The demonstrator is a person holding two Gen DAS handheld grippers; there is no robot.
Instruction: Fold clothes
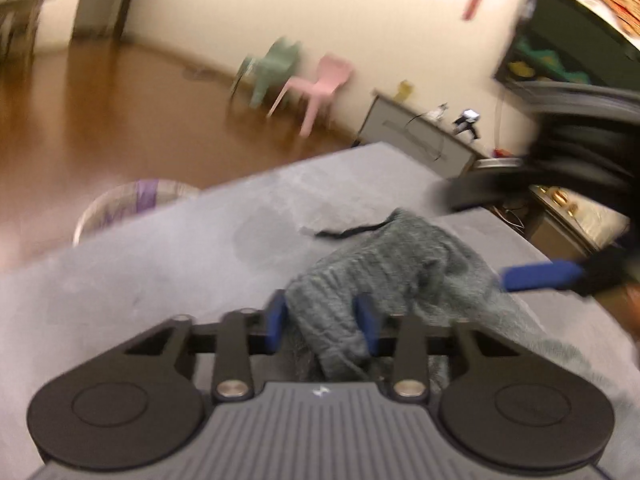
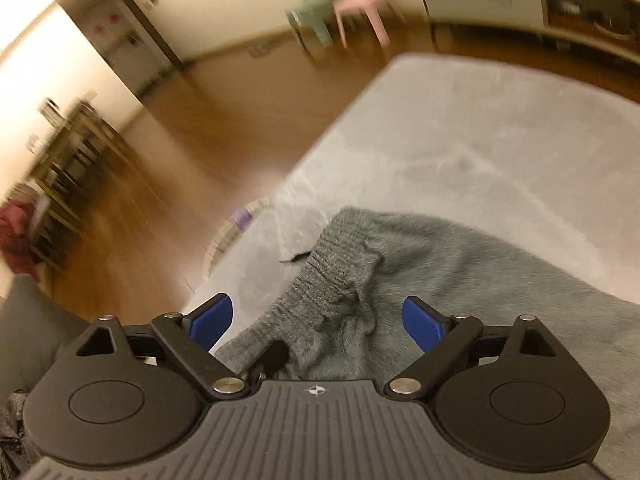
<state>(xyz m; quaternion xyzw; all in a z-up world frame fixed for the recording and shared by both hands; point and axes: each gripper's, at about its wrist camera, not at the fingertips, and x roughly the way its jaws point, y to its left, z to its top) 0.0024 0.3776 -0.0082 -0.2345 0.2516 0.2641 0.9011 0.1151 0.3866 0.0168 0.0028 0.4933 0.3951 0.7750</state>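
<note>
At about nine o'clock from the garment, a pale laundry basket [image 1: 132,204] sits on the brown wooden floor [image 1: 100,100], just off the tabletop's [image 1: 160,264] near-left edge. The grey ribbed knit garment [image 1: 400,264] lies rumpled on the grey tabletop toward its right half, a dark drawstring [image 1: 352,231] trailing from its upper edge at about twelve o'clock.

The left tongs [image 1: 322,322] are narrowed onto a bunched fold of the ribbed hem, both blue pads against the cloth, so they pinch the garment. To the right, the right tongs [image 2: 320,320] stand spread wide over the ribbed cuff, with cloth between the pads but neither pad touching it (the pictures are smeared by motion, so fine contact is hard to read).

The step in hand looks like taking two corners to spread the piece flat. It would go best if the right tongs came down on a single layer of the hem, well apart from the left grip, so that the cloth tightens without twisting.

There is bare tabletop at ten to twelve o'clock of the garment, good room for laying it out. The left edge is close, and a hard pull that way could drag cloth over it.
</note>
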